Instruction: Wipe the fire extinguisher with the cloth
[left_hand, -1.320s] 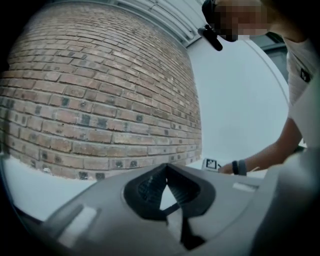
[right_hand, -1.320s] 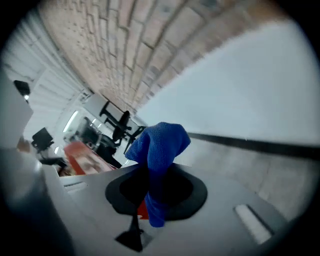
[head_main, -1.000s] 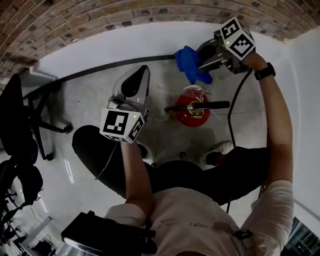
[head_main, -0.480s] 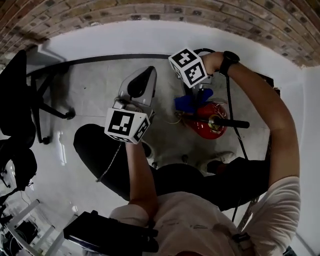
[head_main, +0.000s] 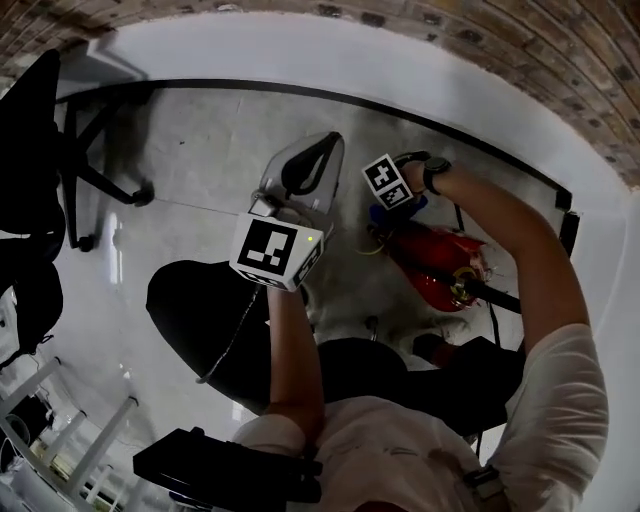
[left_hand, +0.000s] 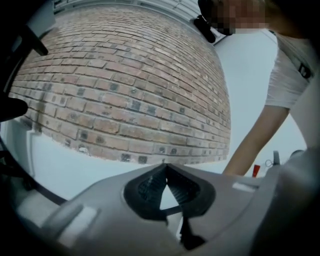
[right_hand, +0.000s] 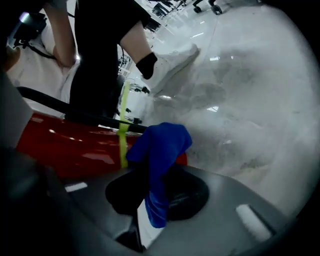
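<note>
Dropped down the fire extinguisher (head_main: 437, 262) since a moment ago, the right gripper (head_main: 392, 212) now sits at the end of the red body farthest from the black hose (head_main: 497, 297), with the cloth.

In the head view the fire extinguisher's long axis runs from beside the right gripper down-right toward the person. A wipe would likely travel that way along the body. The left gripper (head_main: 305, 168) hangs left of the fire extinguisher, well clear of it, jaws together on nothing. The right gripper is far nearer, clamped on the blue cloth (right_hand: 159, 150), whose free end appears to touch the red side.
</note>
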